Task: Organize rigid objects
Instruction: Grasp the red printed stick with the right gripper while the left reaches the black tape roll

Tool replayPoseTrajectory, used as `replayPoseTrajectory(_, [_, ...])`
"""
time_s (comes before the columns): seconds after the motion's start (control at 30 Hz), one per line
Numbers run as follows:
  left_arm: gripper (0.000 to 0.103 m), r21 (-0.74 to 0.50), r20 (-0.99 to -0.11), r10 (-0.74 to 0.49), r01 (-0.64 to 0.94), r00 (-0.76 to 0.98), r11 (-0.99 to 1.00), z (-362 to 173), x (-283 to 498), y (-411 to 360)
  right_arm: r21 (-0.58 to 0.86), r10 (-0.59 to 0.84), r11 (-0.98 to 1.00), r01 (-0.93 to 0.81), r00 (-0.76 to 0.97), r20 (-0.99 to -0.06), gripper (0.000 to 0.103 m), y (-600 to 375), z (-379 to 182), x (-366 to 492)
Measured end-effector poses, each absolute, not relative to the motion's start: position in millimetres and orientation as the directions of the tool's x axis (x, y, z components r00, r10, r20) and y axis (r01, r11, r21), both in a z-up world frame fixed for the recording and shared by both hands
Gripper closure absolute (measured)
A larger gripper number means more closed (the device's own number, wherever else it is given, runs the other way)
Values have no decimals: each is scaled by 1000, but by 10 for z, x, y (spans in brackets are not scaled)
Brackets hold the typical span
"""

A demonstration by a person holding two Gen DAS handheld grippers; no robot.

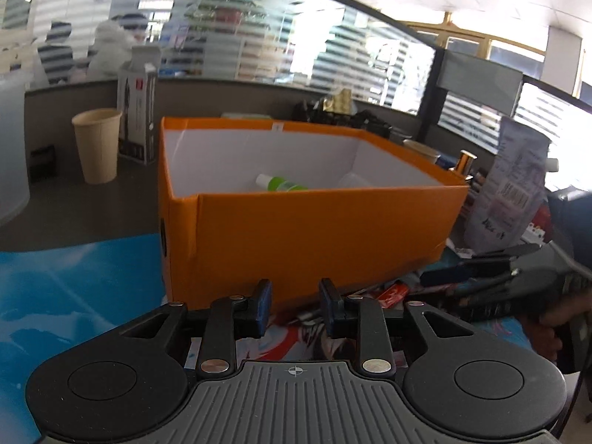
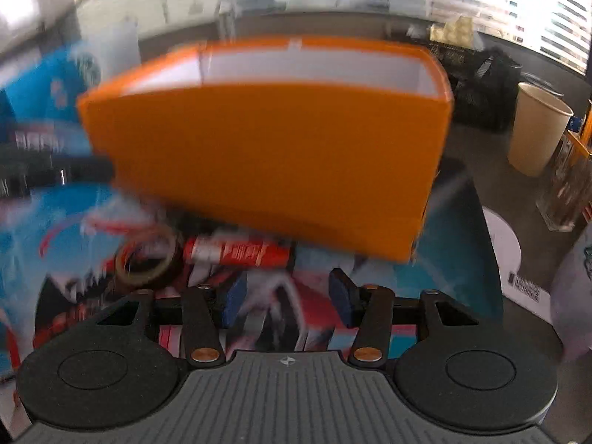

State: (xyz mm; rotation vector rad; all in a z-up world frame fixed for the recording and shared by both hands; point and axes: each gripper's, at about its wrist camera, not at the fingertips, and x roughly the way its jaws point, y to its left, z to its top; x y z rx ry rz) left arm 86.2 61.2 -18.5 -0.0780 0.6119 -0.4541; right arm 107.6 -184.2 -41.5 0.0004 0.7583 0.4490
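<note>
Two tools are seen, each from its own wrist camera. The left tool [image 1: 295, 305] is held with its blue pads narrowly apart; nothing is gripped between them. The right tool [image 2: 288, 298] is held with its pads moderately wide; nothing is gripped there either, only the printed mat being visible through the gap.

An open orange cardboard box with a white interior [image 1: 307, 229] is placed on the surface at 12 o'clock from both tools, just beyond the fingertips. Inside it, a small green-and-white plastic bottle [image 1: 279, 183] is seen lying on its side near the middle of the floor; a pale translucent item to its 3 o'clock cannot be identified.

In the right wrist view, a brown roll of tape [image 2: 146, 261] is noted lying flat at 10 o'clock from the right tool, and a red cylindrical tube with white print [image 2: 236, 253] lies on its side just beside the roll, at 11 o'clock, close to the box's near wall. That view is blurred.

A blue printed mat [image 1: 74, 277] is spread under the box. A beige paper cup [image 1: 97, 144] stands upright at 10 o'clock from the box in the left wrist view, well apart from it.
</note>
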Motion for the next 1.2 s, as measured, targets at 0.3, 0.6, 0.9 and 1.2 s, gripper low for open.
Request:
replayPoseTrajectory(0.3, [40, -222, -547, -390, 321, 741, 921, -259, 1002, 666, 214, 449, 887, -410, 655, -607, 51, -1759, -321, 1333])
replayPoseTrajectory(0.6, [19, -214, -548, -386, 322, 742, 922, -293, 848, 642, 103, 397, 892, -440, 655, -643, 41, -1452, -480, 1433])
replayPoseTrajectory(0.9, [17, -207, -560, -355, 288, 749, 935, -334, 746, 808, 82, 480, 822, -563, 611, -630, 37, -1473, -466, 892])
replayPoseTrajectory(1.2, [15, -208, -575, -384, 325, 722, 923, -377, 607, 651, -34, 451, 814, -580, 669, -591, 30, -1581, -502, 493])
